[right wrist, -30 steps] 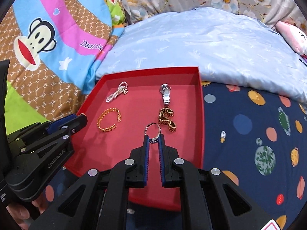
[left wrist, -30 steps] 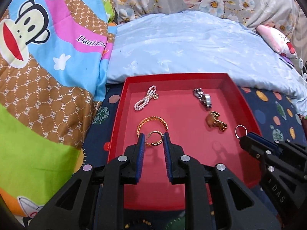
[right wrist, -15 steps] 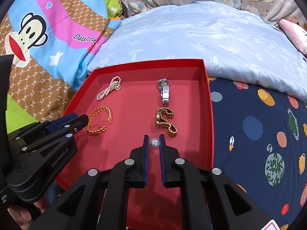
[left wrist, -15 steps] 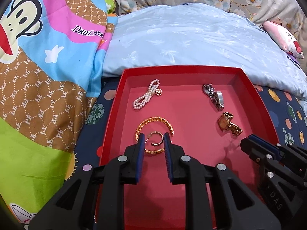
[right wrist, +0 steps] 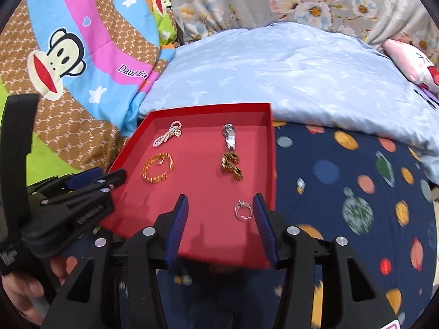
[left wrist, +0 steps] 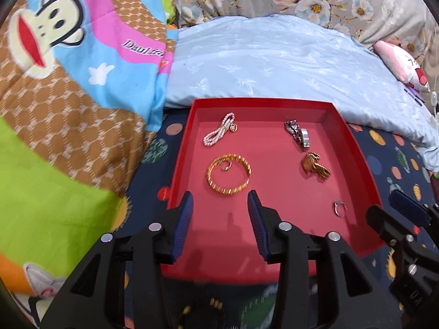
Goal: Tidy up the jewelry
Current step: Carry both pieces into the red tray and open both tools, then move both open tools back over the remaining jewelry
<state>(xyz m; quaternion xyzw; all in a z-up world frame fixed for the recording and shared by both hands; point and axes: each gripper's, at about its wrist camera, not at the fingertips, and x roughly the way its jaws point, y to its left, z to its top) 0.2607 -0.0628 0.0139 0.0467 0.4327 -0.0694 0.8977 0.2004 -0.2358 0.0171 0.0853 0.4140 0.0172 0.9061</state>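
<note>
A red tray (left wrist: pixel 274 107) (right wrist: pixel 271 148) lies on the bed. In it are a pearl bracelet (left wrist: pixel 218 132) (right wrist: pixel 166 134), a gold chain bangle (left wrist: pixel 229 177) (right wrist: pixel 158 167) with a small gold hoop earring (left wrist: pixel 226 165) inside it, a silver watch (left wrist: pixel 298 135) (right wrist: pixel 229 136), a gold watch (left wrist: pixel 315 166) (right wrist: pixel 231 166) and a silver ring (left wrist: pixel 339 207) (right wrist: pixel 243 211). My left gripper (left wrist: pixel 220 216) is open and empty, just before the bangle. My right gripper (right wrist: pixel 220 223) is open and empty, the ring lying between its fingers near the right one.
The tray rests on a dark blue planet-print sheet (right wrist: pixel 343 192). A pale blue pillow (left wrist: pixel 274 63) lies behind it, a monkey-print quilt (left wrist: pixel 68 82) to the left, and a pink plush toy (left wrist: pixel 400 65) at the far right.
Both grippers opened and pulled back. The left one let the gold hoop earring go inside the bangle; the right one let the silver ring go on the tray's near right part.
</note>
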